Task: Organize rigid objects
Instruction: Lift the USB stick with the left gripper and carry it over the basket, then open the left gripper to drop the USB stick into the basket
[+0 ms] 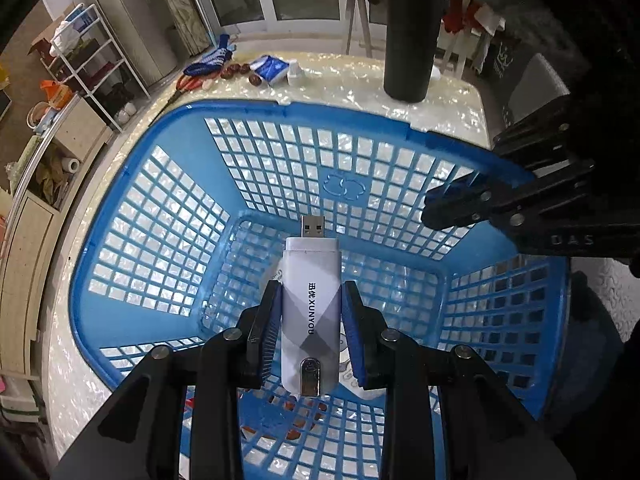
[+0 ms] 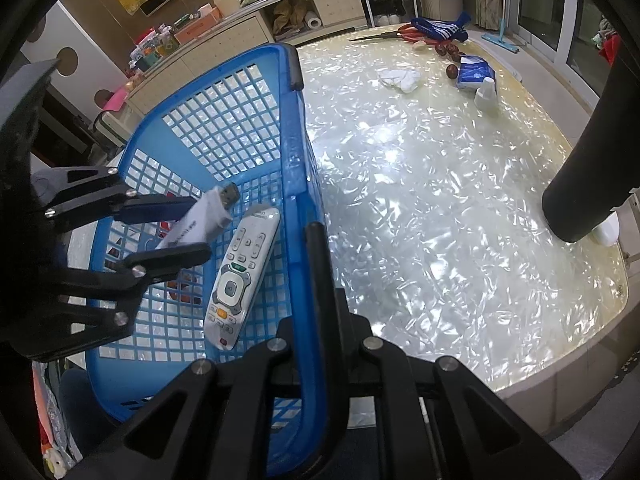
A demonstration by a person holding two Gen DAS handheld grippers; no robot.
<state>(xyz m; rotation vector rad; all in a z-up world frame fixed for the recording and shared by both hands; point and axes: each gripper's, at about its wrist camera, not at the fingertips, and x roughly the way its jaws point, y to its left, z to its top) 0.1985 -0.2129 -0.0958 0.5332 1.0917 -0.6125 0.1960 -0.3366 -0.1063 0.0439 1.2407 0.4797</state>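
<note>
Left hand-held gripper (image 1: 310, 332) is clamped on a white USB dongle (image 1: 310, 316), blue pads pressed to its two long sides. The dongle's metal plug points away from the wrist. It hangs over the inside of the blue basket (image 1: 120, 184), clear of the mesh floor; the right wrist view shows it tilted, plug end raised, above the basket bottom.

A white remote control (image 2: 240, 276) lies flat on the basket floor close to the wall nearest the right gripper, keypad up, orange button toward its lower end.

Right hand-held gripper (image 2: 316, 280) has its jaws closed almost completely, pinching the basket's long rim; one black finger (image 2: 320, 264) stands along the inner face of that rim. In the left wrist view this gripper sits on the rim at upper right.

The basket rests on a pearly, shell-patterned counter (image 2: 420, 208). Well apart from it, at the far edge: red-handled scissors (image 2: 404, 34), a blue-and-white striped cloth (image 2: 440, 28), several dark brown round fruits (image 2: 448, 50), a blue tissue pack (image 2: 474, 74), a small white bottle (image 2: 486, 94), a crumpled white cloth (image 2: 402, 78). A black cylinder (image 2: 588, 152) stands at the counter's right side.
</note>
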